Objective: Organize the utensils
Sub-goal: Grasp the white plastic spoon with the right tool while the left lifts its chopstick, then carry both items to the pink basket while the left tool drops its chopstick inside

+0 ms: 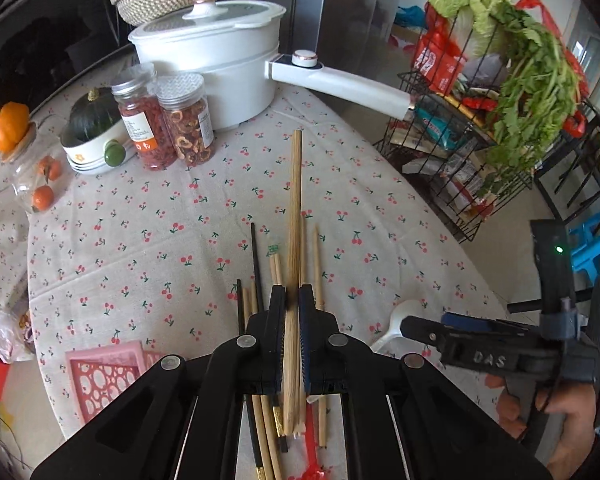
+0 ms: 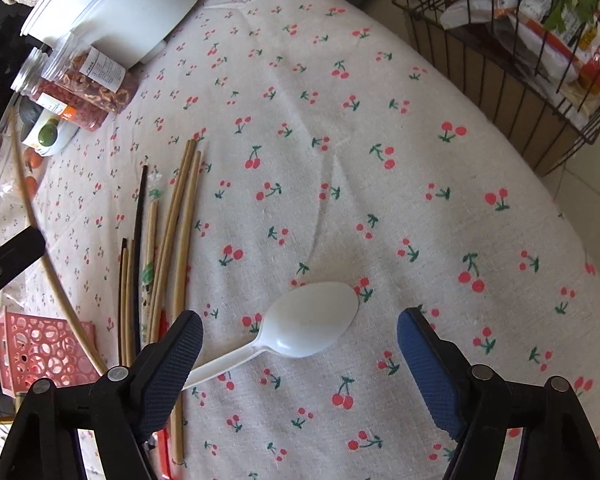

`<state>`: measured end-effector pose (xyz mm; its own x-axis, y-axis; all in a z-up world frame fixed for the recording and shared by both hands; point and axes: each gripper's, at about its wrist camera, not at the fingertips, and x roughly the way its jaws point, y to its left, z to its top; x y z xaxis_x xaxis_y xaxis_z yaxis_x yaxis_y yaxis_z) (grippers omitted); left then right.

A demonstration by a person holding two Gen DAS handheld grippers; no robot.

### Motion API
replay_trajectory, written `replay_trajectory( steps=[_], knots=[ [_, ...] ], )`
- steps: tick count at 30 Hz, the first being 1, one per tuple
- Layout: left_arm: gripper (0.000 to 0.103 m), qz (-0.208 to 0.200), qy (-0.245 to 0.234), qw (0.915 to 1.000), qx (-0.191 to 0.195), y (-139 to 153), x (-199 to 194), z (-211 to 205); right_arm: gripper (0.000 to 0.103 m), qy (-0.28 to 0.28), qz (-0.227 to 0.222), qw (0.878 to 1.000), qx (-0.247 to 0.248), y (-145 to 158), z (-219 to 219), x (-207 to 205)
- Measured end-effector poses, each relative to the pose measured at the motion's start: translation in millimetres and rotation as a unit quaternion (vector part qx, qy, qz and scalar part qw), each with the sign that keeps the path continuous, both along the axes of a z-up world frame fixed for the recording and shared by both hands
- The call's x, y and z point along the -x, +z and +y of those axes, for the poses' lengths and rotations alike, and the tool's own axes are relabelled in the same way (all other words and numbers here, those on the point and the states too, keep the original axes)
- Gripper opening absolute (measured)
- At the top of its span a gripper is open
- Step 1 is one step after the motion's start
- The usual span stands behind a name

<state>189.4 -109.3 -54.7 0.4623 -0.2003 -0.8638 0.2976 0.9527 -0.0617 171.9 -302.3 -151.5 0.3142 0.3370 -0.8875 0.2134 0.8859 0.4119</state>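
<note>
My left gripper (image 1: 293,294) is shut on a long wooden chopstick (image 1: 296,208) and holds it above the cherry-print tablecloth; the same stick shows in the right wrist view (image 2: 40,248). Under it lie several wooden and black chopsticks (image 1: 260,276), also in the right wrist view (image 2: 172,232). My right gripper (image 2: 300,336) is open and hovers over a white plastic spoon (image 2: 312,320), whose bowl lies between the fingers. The spoon (image 1: 400,320) and right gripper (image 1: 416,330) also show in the left wrist view. A pink perforated basket (image 1: 104,380) stands at the near left.
A white electric pot (image 1: 212,56) with a long handle, two jars (image 1: 168,120), a squash in a bowl (image 1: 94,132) and oranges stand at the table's far side. A wire rack (image 1: 468,132) with vegetables stands off the right table edge. The pink basket (image 2: 40,344) also shows.
</note>
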Motion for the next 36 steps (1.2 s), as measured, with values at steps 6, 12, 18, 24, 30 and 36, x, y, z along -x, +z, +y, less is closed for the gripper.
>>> replay_trajectory(
  steps=[6,12,18,24,30,36],
  knots=[
    [0.006,-0.033,-0.013,0.9988,0.034,28,58,26,0.073,-0.022,0.032,0.999,-0.036,-14,2,5],
    [0.006,-0.065,0.002,0.9959,0.062,39,97,60,0.063,-0.024,0.022,0.999,0.033,-16,25,-10],
    [0.006,-0.081,0.020,0.9940,0.071,40,109,89,0.044,-0.011,0.001,0.991,0.133,-16,50,-20],
    [0.006,-0.103,0.033,0.9895,0.096,56,122,113,0.038,-0.023,-0.017,0.994,0.106,-15,44,-23],
    [0.006,-0.128,0.044,0.9837,0.119,75,133,130,0.003,-0.024,-0.053,0.995,0.083,4,39,-15],
    [0.006,-0.119,0.047,0.9836,0.126,74,132,130,0.011,-0.033,-0.055,0.996,0.058,7,33,-11]
  ],
)
